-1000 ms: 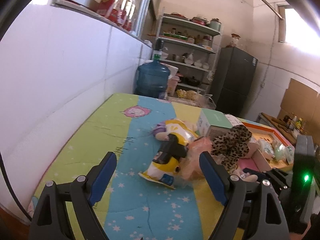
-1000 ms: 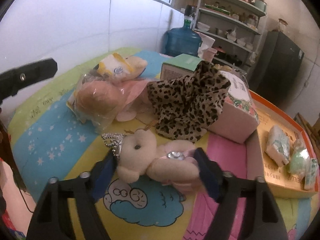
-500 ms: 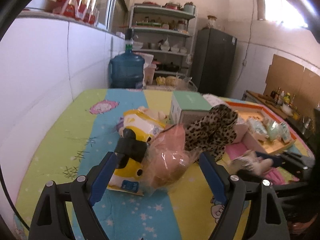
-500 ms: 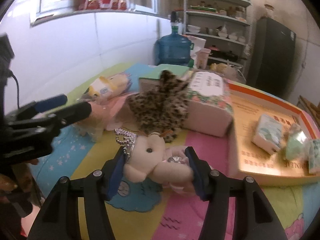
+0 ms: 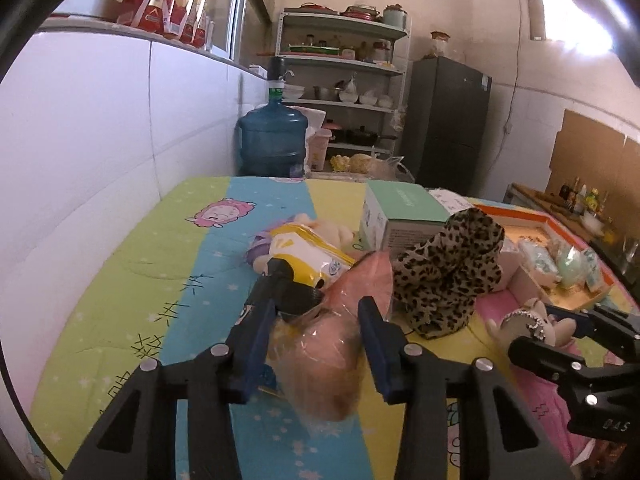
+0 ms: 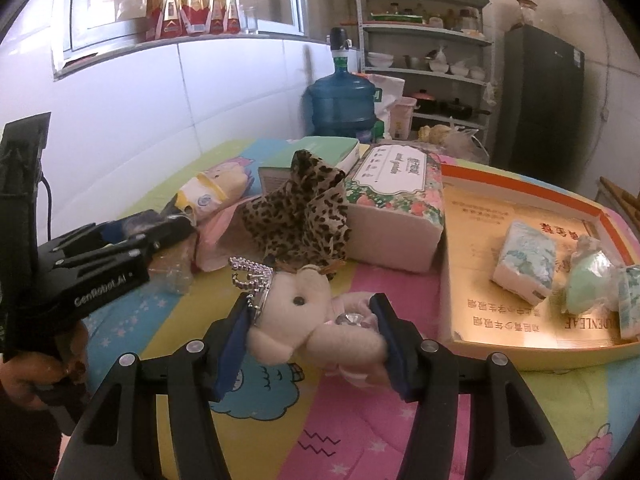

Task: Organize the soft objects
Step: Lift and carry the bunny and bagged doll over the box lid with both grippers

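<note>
The left gripper (image 5: 316,340) is clamped on a plastic-wrapped pink plush (image 5: 324,364), its 2 blue pads pressing the crinkled bag from either side just above the bright quilt (image 5: 132,280). The right gripper (image 6: 312,340) is closed on a cream bear plush (image 6: 304,320), one pad (image 6: 234,344) against the head and the other against the body (a small rhinestone crown (image 6: 250,276) sits at the bear's head, next to the pad). The bear hangs low over the quilt's yellow and pink stripes; whether it touches the fabric cannot be told.

Just past the bear lies a leopard-print fabric piece (image 6: 304,212), draped against a floral tissue box (image 6: 396,208). To the left of that, behind the left gripper (image 6: 112,252) as the right wrist view shows it, rests a yellow-and-white packaged plush (image 5: 304,252), lying flat on the blue stripe. A green-topped box (image 5: 400,216) stands behind the leopard fabric, touching the tissue box.

At the right side of the quilt is an orange-rimmed tray (image 6: 532,196) holding 3 soft wrapped packs (image 6: 524,260) near its right edge.

Further back, a blue water jug (image 6: 340,104) stands at the end of the bed by the white tiled wall, with a metal shelf rack (image 5: 344,64) of dishes and a dark refrigerator (image 5: 448,120) behind it. Red-labelled bottles (image 6: 188,8) line the window ledge.
</note>
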